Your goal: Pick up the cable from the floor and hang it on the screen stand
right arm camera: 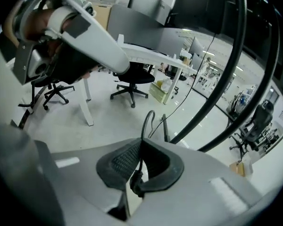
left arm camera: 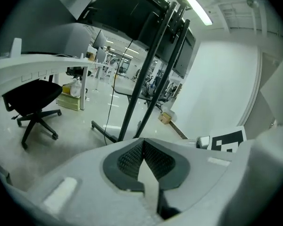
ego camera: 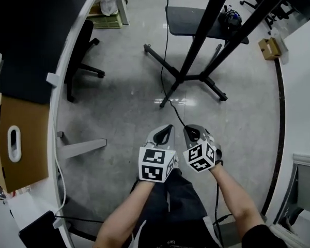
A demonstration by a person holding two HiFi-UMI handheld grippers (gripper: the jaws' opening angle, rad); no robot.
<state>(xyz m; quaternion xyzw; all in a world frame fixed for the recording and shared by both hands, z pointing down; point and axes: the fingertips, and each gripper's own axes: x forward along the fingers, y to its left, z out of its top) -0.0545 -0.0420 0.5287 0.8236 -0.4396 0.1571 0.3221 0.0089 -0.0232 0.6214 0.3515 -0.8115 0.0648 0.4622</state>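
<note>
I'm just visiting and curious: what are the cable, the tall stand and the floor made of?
The cable, pinched in the right hand-held gripper, looks like thin black plastic- or rubber-sheathed wire: it bends in a soft loop. The screen stand looks like matte black painted metal tubing, straight and rigid. The floor seems polished grey concrete or resin; it shows bright glare.

Head view steeply down; gripper views toward screen stand (ego camera: 201, 35)

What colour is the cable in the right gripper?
Black cable, clearest in the right gripper view.
</note>
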